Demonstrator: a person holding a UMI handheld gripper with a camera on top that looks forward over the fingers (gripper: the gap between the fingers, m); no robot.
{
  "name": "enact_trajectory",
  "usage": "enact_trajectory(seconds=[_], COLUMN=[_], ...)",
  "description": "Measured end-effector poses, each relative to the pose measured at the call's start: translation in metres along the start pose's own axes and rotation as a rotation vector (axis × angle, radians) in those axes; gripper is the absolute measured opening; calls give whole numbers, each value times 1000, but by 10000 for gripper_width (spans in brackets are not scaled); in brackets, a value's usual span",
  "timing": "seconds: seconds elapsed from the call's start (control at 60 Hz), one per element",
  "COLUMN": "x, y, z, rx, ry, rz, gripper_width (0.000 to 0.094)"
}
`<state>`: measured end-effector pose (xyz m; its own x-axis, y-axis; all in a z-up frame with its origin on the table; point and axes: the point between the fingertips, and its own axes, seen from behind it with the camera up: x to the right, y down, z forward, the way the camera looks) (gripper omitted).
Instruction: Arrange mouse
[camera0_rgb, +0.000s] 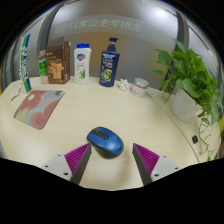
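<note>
While the tool (111, 158) stands wide open and holds nothing, the mouse (104, 140) rests on the surface (120, 112) between and just ahead of the fingertips, with a gap at each side. The step in hand is judged to be the approach before grasping. Beyond the mouse to the left lies the mouse pad (38, 107), probably the target. The next move calls for advancing, centring, then closing on the mouse's flanks.

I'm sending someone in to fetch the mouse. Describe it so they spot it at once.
Start at the pale desk. The mouse lies on its near part, just ahead of the open gripper, between the fingertips' line and the patterned mouse pad farther off. It is the only blue, rounded, low thing there; the bottles stand upright far behind.
</note>
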<state>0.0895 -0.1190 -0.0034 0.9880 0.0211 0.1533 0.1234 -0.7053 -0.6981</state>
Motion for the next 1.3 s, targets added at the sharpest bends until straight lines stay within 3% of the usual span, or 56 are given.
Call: enact_trajectory(seconds=[0.267,0.35,0.4,0.567,0.717,0.883,1.033,1.1,1.183,1.3], x=[20,16,9,9,24,26,-51,-114,-198,-281], y=[-28,-30,-32,-34,-47,-156,-255,-270,-251,-195], z=[40,48,49,48,36,-26,-78,-75,-50,7], rx=[15,17,11,27,34,209,371,362,314,152], ry=[-35,-68,-101,-80,13,85,49,-6,-74,-136], rz=[37,70,86,57,92,213,242,224,188,141], gripper_width=[801,675,524,416,372,373,371,370,368,367])
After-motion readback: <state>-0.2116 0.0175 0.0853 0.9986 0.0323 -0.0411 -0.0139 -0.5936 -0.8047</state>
